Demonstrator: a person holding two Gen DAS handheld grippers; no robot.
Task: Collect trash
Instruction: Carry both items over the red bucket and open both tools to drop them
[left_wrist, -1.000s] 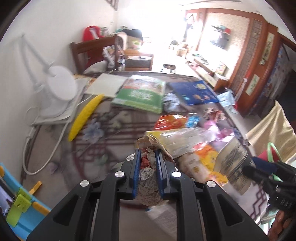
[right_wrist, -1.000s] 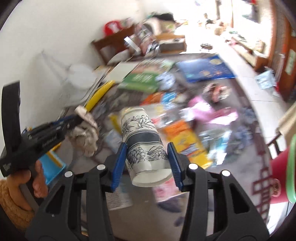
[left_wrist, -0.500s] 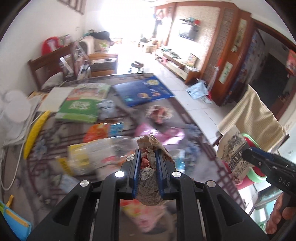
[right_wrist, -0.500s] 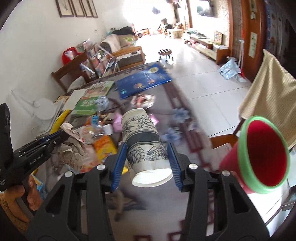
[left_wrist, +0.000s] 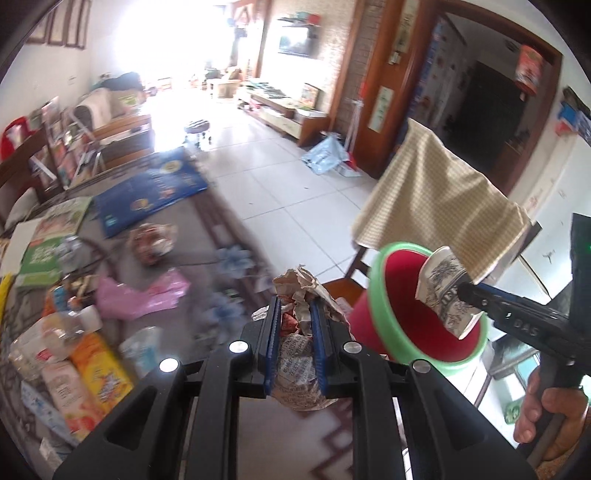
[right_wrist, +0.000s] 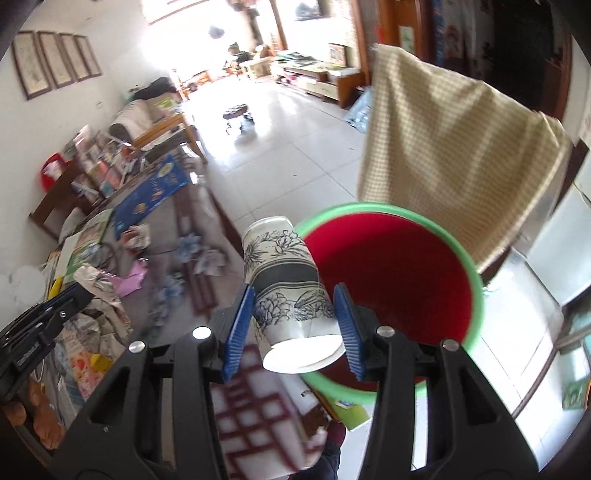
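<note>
Above the red bin with its green rim, a flower-printed paper cup is gripped by the right gripper. Beside it, crumpled paper is clamped in the left gripper's narrow jaws over the table.

This is a lived-in family home, an open living and dining room. A white tiled floor runs back to a low TV cabinet under a wall-mounted television. Framed pictures hang on the wall, a wooden chair stands by the cluttered dining table, and a checked cloth is draped nearby.
</note>
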